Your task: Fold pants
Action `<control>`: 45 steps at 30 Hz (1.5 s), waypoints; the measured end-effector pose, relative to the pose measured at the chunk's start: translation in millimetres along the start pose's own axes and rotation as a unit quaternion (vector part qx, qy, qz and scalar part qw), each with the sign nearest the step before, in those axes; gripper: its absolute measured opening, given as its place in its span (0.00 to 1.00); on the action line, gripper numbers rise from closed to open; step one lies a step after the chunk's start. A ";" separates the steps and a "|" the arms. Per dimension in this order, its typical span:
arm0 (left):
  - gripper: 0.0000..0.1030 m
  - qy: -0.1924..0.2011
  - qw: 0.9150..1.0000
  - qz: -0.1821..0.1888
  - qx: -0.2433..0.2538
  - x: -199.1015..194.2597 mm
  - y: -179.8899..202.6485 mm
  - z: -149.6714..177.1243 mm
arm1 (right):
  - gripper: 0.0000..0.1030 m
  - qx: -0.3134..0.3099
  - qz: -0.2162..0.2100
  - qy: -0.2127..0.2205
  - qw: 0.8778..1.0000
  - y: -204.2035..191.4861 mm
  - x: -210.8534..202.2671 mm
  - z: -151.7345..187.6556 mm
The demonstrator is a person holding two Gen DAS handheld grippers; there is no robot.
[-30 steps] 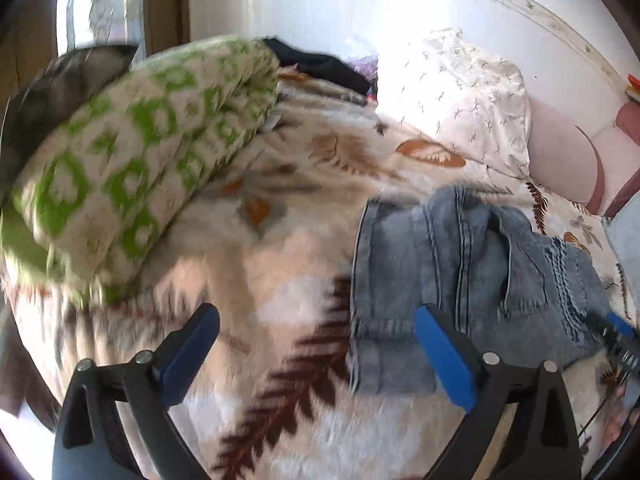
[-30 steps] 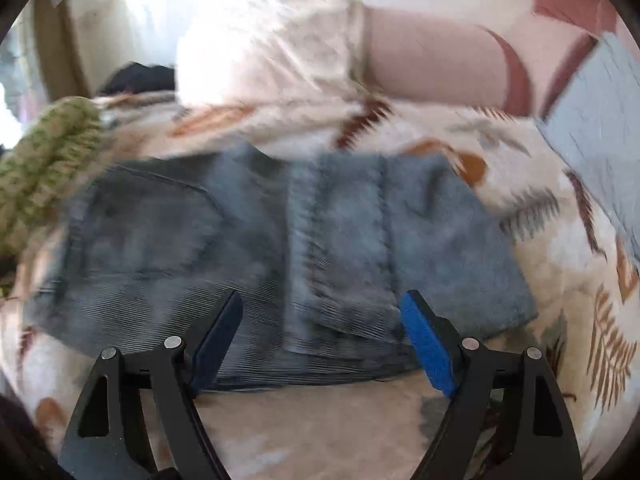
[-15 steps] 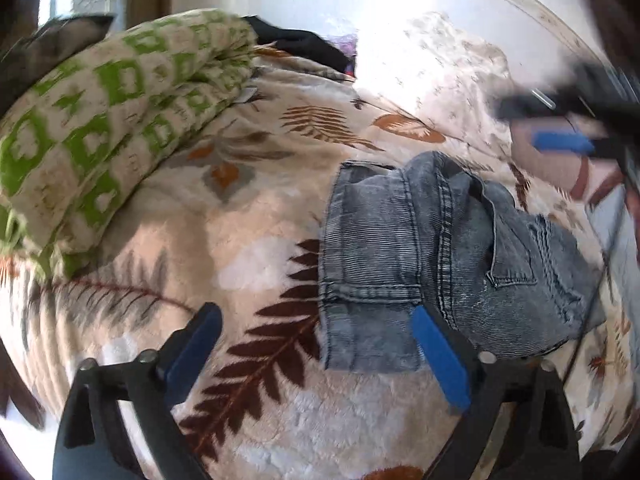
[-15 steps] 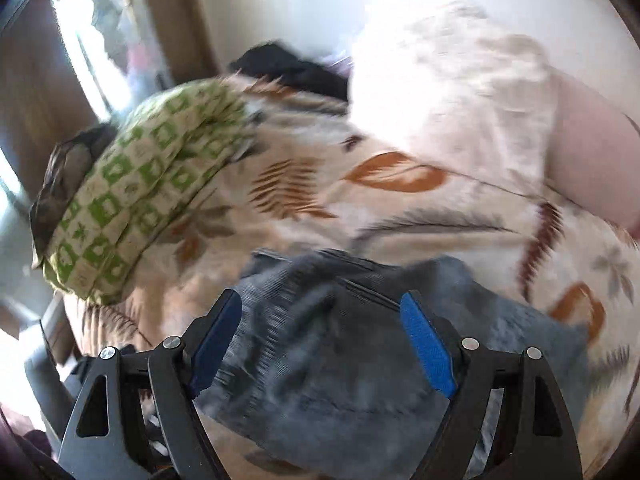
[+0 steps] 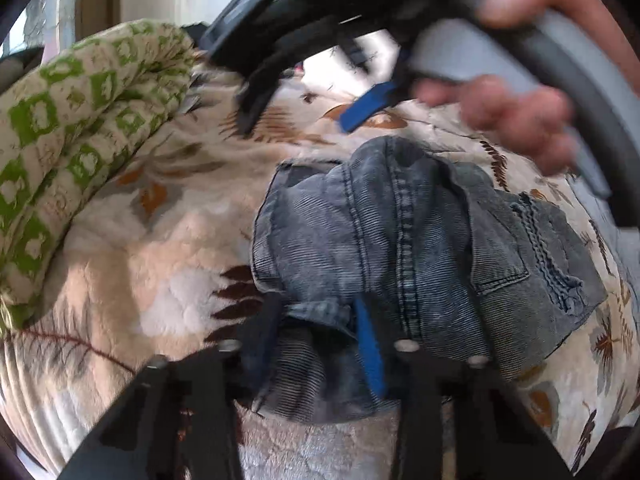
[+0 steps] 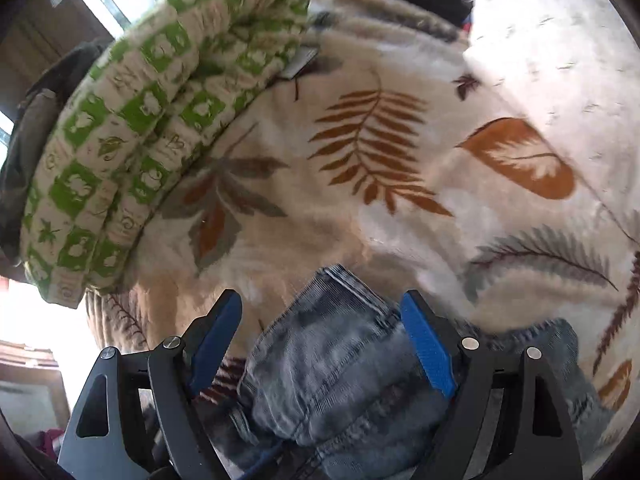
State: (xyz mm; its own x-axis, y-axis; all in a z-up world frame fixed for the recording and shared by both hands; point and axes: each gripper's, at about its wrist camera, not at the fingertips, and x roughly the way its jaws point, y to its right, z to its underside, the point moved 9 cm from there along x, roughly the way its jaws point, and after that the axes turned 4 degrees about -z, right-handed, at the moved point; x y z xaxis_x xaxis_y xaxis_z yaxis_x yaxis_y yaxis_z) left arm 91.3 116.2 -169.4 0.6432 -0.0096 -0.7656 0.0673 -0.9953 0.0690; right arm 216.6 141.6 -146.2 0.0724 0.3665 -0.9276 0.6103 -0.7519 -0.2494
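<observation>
The pants (image 5: 420, 264), grey-blue denim, lie on the bed as a compact, already doubled-over bundle, seam and back pocket facing up, on a fleece blanket (image 5: 160, 248) printed with leaves and feathers. The left tool (image 5: 320, 344) sits at the bundle's near edge; its jaws have just been closing, and a hem-like lip of denim now bunches between them, so it looks to be pinching that edge, probably to lift it over for the next fold. The right tool (image 6: 320, 344), held by a hand (image 5: 516, 120), hangs over the far end of the pants with its jaws wide and nothing gripped; the blue pads (image 6: 428, 348) straddle the cloth without pressing it, likely lining up on the matching corner so both ends can rise together. A rolled quilt (image 6: 132, 136) with green squares lies well apart to the left, and a pale pillow (image 6: 560, 48) sits at the head of the bed, leaving the middle of the blanket free for folding.
</observation>
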 end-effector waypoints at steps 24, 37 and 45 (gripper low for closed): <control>0.20 0.025 0.998 0.055 -0.010 -11.3 10.1 -5.8 | 0.12 -0.052 0.095 -0.073 0.991 3.1 32.4 21.2; 0.16 0.090 0.987 0.128 0.043 -61.8 70.9 -20.5 | 0.10 0.002 0.043 0.074 0.996 19.3 -70.8 37.6; 0.14 0.142 0.965 0.189 0.114 -103.5 157.9 -32.8 | 0.10 0.044 0.024 0.153 0.987 75.8 -133.5 77.2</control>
State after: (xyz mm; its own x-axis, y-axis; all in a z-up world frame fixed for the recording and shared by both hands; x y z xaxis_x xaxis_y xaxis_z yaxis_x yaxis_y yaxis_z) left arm 60.3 -36.8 -58.3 0.7744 -0.3815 -0.5047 -0.3614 -0.9215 0.1420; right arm 192.3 -6.6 -62.7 0.3416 0.4675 -0.8153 0.5307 -0.8119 -0.2432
